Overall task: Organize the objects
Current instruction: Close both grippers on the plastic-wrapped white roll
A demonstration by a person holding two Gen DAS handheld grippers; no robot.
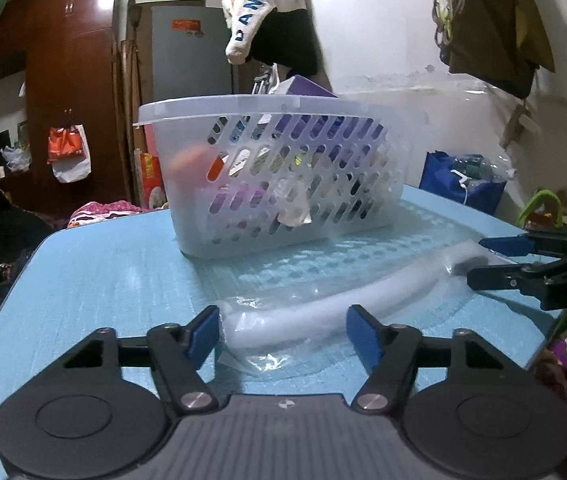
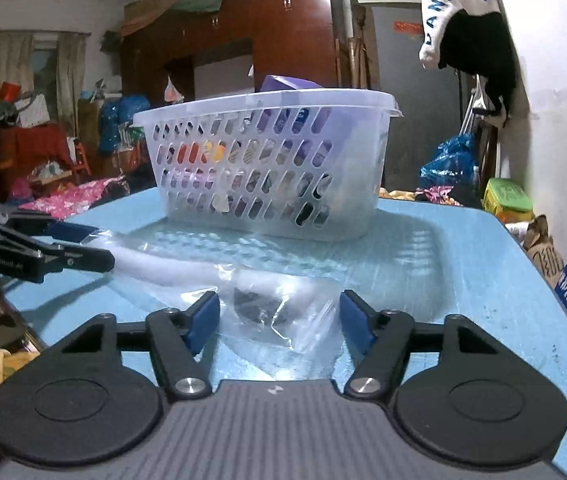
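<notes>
I read blue letters "DANGROU" on the white hanging garment (image 1: 261, 12) (the word runs on past a fold, so its end is hidden). My left gripper (image 2: 79, 246), seen from the right wrist, bears small print too blurred to make out.

Dim indoor light, glare on the wardrobe (image 1: 95, 4), fisheye bending at edges, soft overall blur.
</notes>
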